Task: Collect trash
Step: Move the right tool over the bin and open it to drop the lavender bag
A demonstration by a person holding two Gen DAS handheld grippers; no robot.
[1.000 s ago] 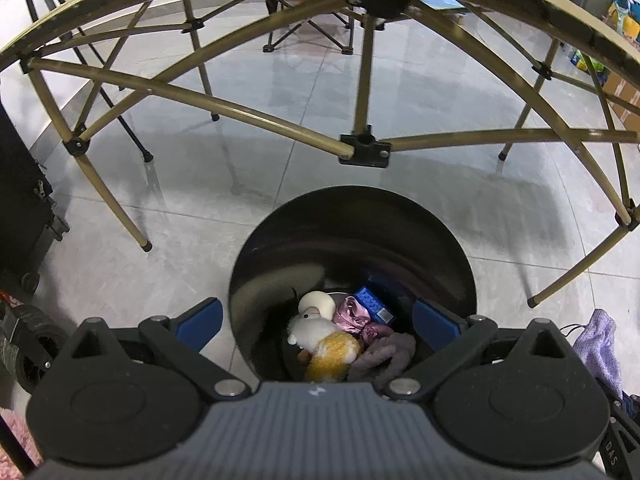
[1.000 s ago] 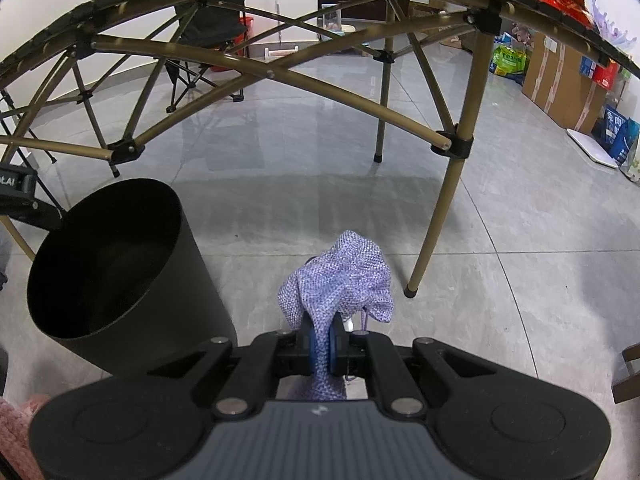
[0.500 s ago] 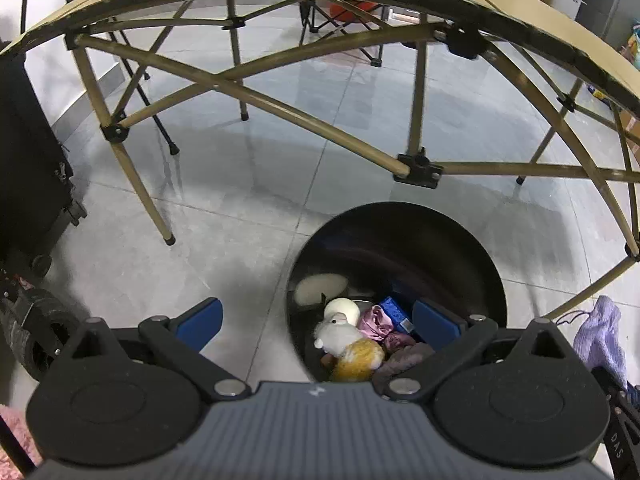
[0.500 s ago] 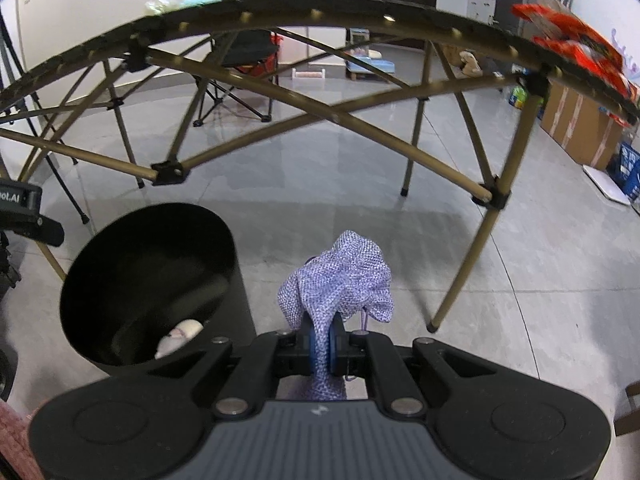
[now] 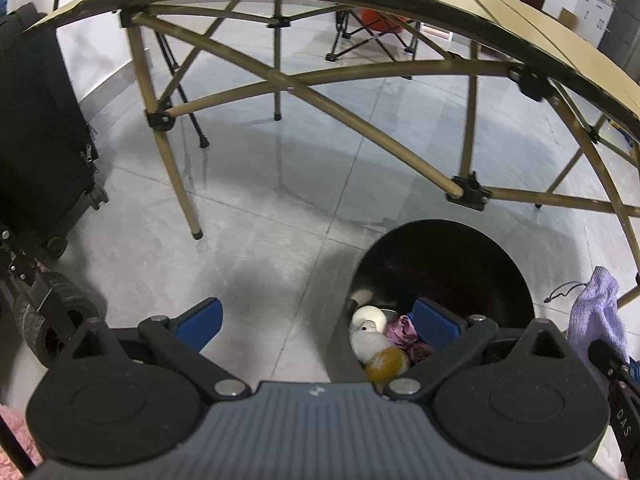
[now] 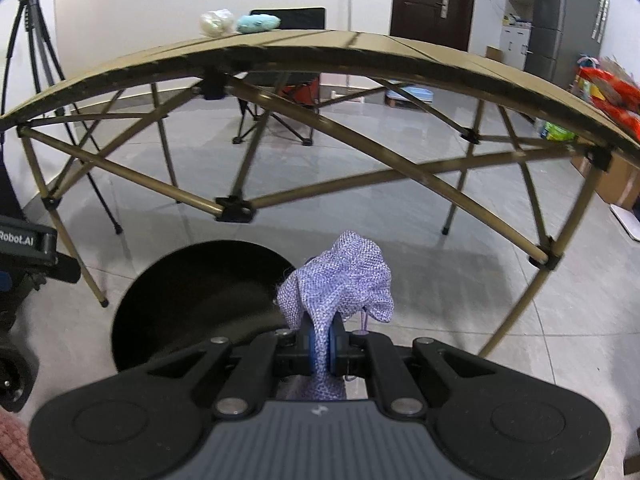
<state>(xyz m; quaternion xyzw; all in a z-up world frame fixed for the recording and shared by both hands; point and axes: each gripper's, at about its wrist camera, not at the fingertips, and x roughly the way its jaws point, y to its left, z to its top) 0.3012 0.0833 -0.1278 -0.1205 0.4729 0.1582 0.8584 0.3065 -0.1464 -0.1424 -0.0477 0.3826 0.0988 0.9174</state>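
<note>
The right gripper squeezes a purple cloth bag. Just ahead to its left sits the black bin. The left gripper is wide open, holding nothing.

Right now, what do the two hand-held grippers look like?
Both look alike. The left hand-held gripper and the right hand-held gripper have matte black linkage arms with silver pivot pins, two round black discs, a ribbed grey body bearing a small white logo, and blue finger pads. No cables or sleeves show.
</note>
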